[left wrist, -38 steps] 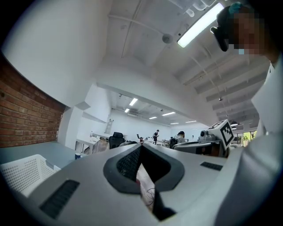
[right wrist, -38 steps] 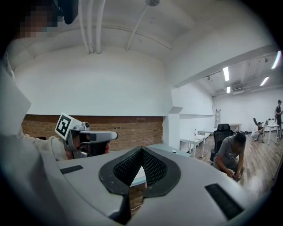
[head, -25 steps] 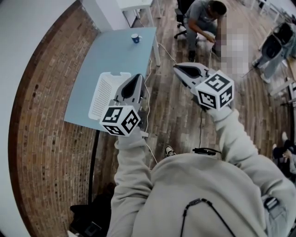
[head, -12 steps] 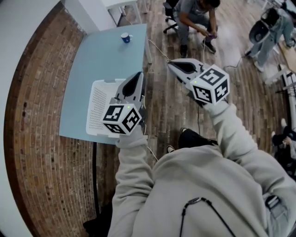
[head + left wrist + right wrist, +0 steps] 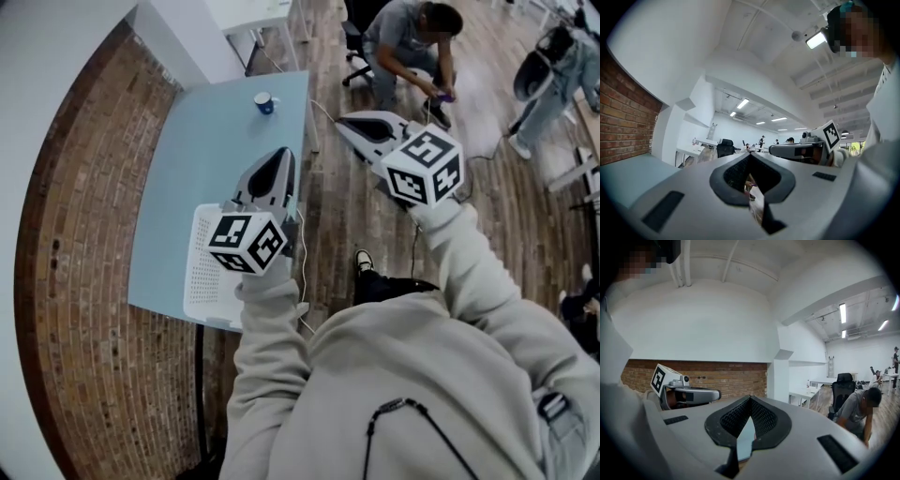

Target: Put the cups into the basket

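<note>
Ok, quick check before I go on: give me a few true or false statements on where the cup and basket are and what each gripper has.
1. The blue cup stands on the table, well apart from the basket. True.
2. The right gripper holds a cup. False: its jaws are together with nothing between them.
3. The basket sits at the table's near end, partly under the left gripper. True.
4. The left gripper's jaws stand wide apart. False: they meet at the tips, with nothing held.
</note>
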A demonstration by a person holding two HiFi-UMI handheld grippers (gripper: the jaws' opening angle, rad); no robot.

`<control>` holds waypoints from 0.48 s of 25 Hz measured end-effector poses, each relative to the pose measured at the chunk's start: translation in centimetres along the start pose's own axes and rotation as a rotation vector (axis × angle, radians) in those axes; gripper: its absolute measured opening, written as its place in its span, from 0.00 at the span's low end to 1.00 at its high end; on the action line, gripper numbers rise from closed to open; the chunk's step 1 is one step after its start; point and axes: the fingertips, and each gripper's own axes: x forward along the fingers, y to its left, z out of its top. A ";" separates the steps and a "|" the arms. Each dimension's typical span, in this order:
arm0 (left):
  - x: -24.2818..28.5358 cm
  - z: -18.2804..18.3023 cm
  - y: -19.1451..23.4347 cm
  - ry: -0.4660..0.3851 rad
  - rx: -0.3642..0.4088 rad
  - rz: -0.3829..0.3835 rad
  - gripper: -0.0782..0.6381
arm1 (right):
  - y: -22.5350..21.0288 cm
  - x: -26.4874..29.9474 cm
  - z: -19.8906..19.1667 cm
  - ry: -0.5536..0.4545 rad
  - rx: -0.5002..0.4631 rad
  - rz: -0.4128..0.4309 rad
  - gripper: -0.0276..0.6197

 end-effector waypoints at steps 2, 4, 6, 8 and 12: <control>2.4 1.1 2.0 -0.014 0.005 0.016 0.10 | -2.4 2.0 0.7 -0.005 -0.003 0.010 0.06; 4.8 2.0 3.8 -0.023 0.010 0.028 0.10 | -4.8 3.7 1.2 -0.006 -0.003 0.020 0.06; 7.3 2.5 5.3 -0.022 0.017 0.035 0.10 | -7.0 5.3 1.5 -0.002 -0.005 0.031 0.06; 9.8 2.7 7.0 -0.018 0.028 0.044 0.10 | -9.5 6.8 1.9 -0.005 -0.008 0.041 0.06; 13.4 1.8 10.9 0.000 0.024 0.098 0.10 | -14.2 9.4 2.0 -0.012 -0.005 0.053 0.06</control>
